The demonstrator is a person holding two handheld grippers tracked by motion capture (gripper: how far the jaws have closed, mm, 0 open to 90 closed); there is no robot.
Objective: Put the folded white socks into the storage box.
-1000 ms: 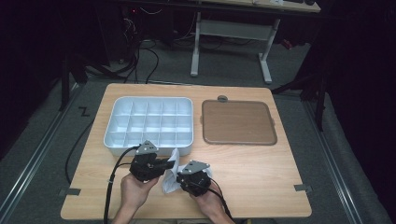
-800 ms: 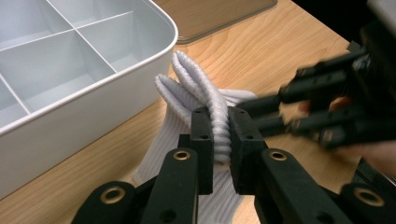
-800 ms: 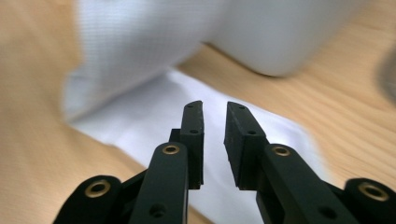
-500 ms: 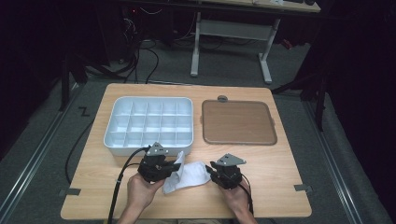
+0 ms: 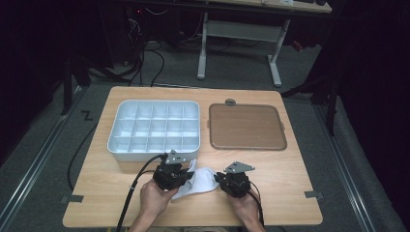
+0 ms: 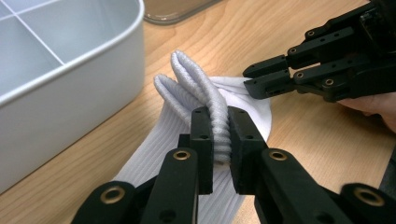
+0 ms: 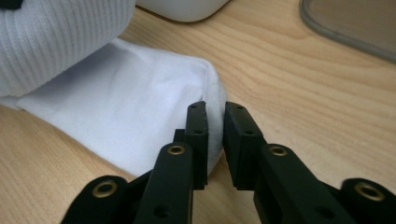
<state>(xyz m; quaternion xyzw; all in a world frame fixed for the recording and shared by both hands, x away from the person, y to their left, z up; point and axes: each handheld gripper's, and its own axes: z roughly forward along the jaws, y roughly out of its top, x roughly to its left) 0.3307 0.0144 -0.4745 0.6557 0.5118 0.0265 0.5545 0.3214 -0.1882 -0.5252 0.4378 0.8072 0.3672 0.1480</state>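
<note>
My left gripper point(image 6: 219, 140) pinches the ribbed cuff of the soft, light, floppy sock point(image 6: 243, 100); my right gripper point(image 7: 215, 135), at its 3 o'clock, has just been closing on the toe

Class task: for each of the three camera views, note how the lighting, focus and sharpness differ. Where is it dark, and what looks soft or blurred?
High view: table evenly lit, the room around it nearly black, the picture slightly soft. Left gripper view: sock ribbing crisp, tray wall bright and smooth, the near jaws a little soft. Right gripper view: wood grain sharp, the sock's near fold at top left blurred, no hard glare.
</note>
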